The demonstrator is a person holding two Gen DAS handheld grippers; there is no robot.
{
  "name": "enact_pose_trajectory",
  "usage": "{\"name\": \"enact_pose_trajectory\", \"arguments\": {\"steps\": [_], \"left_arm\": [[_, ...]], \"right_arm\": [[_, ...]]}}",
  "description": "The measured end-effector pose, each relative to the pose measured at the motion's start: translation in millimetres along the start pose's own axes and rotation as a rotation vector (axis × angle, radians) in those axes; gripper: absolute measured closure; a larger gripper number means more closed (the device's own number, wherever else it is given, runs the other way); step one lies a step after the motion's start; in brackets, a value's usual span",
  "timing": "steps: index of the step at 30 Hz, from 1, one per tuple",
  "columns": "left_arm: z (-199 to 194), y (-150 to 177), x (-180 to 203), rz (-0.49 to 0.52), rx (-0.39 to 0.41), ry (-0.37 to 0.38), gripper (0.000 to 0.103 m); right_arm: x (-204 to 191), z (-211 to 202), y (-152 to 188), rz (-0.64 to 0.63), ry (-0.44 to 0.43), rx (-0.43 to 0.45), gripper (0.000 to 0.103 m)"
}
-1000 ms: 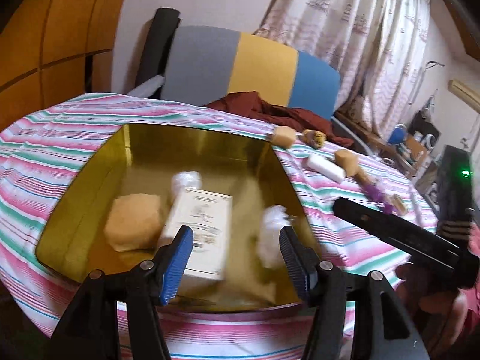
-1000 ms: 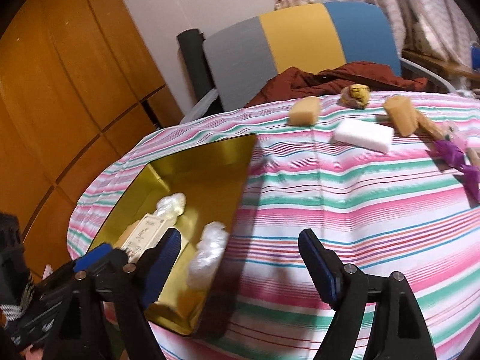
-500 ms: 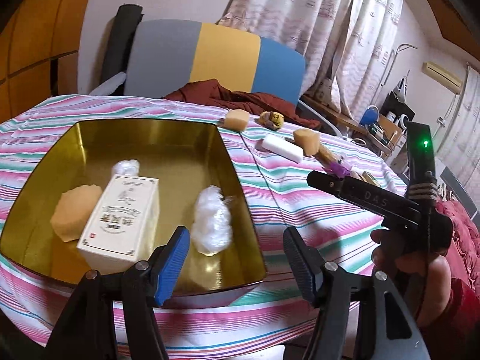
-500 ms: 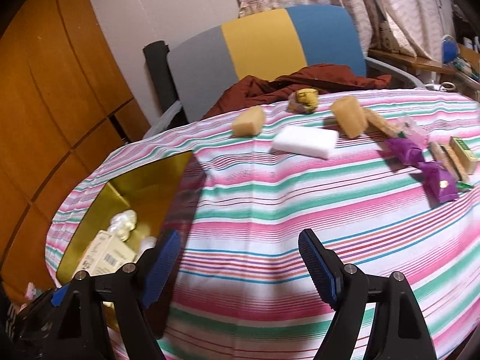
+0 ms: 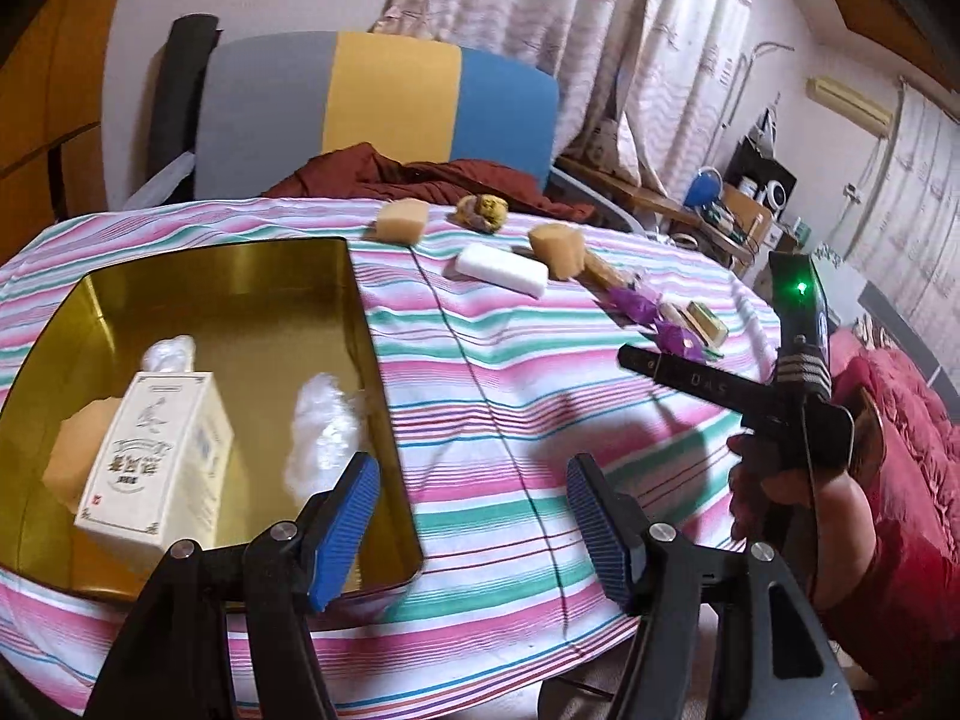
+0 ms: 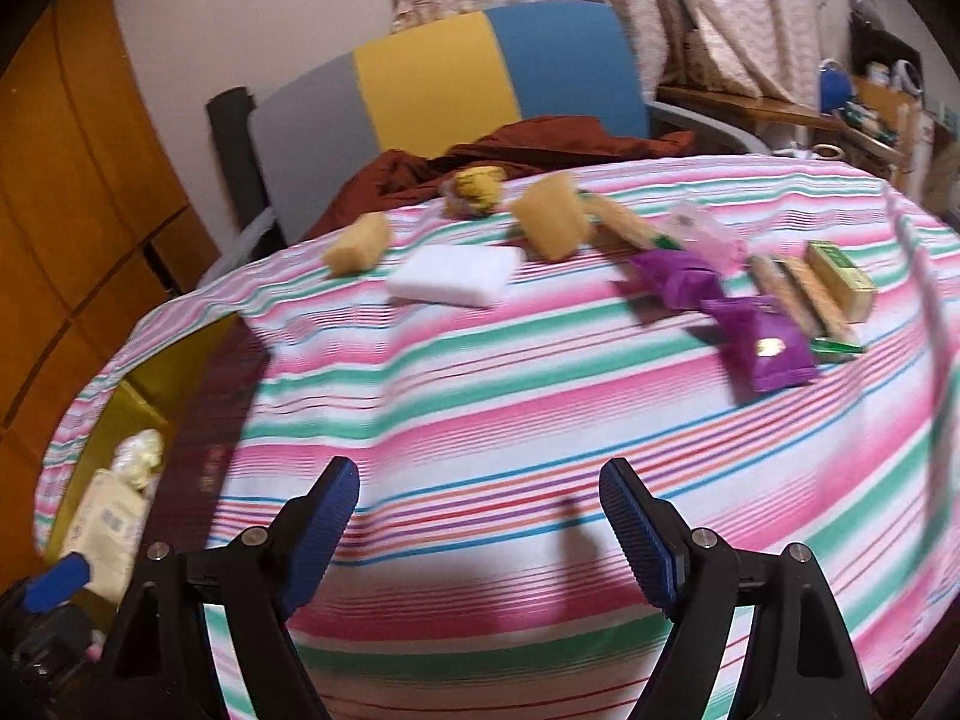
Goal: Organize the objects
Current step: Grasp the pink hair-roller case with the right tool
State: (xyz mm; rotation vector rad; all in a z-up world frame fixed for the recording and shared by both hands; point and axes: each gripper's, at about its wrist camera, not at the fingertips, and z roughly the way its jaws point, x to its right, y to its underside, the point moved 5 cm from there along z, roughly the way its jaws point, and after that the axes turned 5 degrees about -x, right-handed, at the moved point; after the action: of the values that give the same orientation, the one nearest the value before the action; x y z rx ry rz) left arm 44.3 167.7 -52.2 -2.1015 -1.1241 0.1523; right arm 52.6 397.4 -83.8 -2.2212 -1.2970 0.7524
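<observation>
tin (image 5: 360,324): glossy gold metal | tablecloth (image 5: 510,420): striped cloth | box (image 5: 162,456): matt card

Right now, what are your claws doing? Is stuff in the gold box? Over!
Left gripper open, empty. Right gripper open, empty. Gold tin holds a white carton. White block on cloth, path clear.

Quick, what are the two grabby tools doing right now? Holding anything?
Left tool: open, holding nothing; its jaws have just been opening.
Right tool: open, holding nothing.
</observation>
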Motion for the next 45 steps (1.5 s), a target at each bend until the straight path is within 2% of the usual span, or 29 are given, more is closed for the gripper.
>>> {"name": "enact_pose_trajectory", "arguments": {"steps": [3, 9, 14, 21, 28, 35, 42, 44, 45], "left_arm": [[6.3, 0.2, 9.4, 0.023, -0.023, 0.003, 0.037], [19.9, 1.1, 25.3, 0.065, -0.066, 0.010, 0.037], [27.4, 1.5, 34.8, 0.085, -0.087, 0.013, 0.037], [38.9, -0.5, 39.8, 0.075, -0.113, 0.017, 0.037], [48.2, -0.3, 43.1, 0.075, -0.143, 0.010, 0.037], [56.5, -3.2, 46.9, 0.078, -0.166, 0.006, 0.037], [68.6, -17.3, 50.6, 0.087, -0.173, -0.007, 0.037], [73.4, -23.7, 50.9, 0.082, -0.172, -0.004, 0.037], [75.7, -26.9, 51.2, 0.081, -0.171, -0.003, 0.037]], "right_arm": [[30.7, -0.1, -4.8, 0.041, 0.065, 0.025, 0.020], [81.7, -1.0, -11.4, 0.112, 0.137, 0.034, 0.020], [113.3, -2.2, -17.5, 0.161, 0.150, 0.042, 0.020], [123.2, 0.3, -68.9, 0.123, 0.140, 0.111, 0.020], [128.5, 30.5, -113.3, 0.110, 0.122, 0.086, 0.020], [136.4, 70.5, -138.9, 0.095, 0.107, 0.027, 0.020], [150.7, 104.7, -152.4, 0.149, 0.030, -0.014, 0.020], [147.9, 108.7, -152.7, 0.118, 0.025, -0.016, 0.024], [145.5, 110.4, -151.7, 0.101, 0.022, -0.019, 0.030]]}}
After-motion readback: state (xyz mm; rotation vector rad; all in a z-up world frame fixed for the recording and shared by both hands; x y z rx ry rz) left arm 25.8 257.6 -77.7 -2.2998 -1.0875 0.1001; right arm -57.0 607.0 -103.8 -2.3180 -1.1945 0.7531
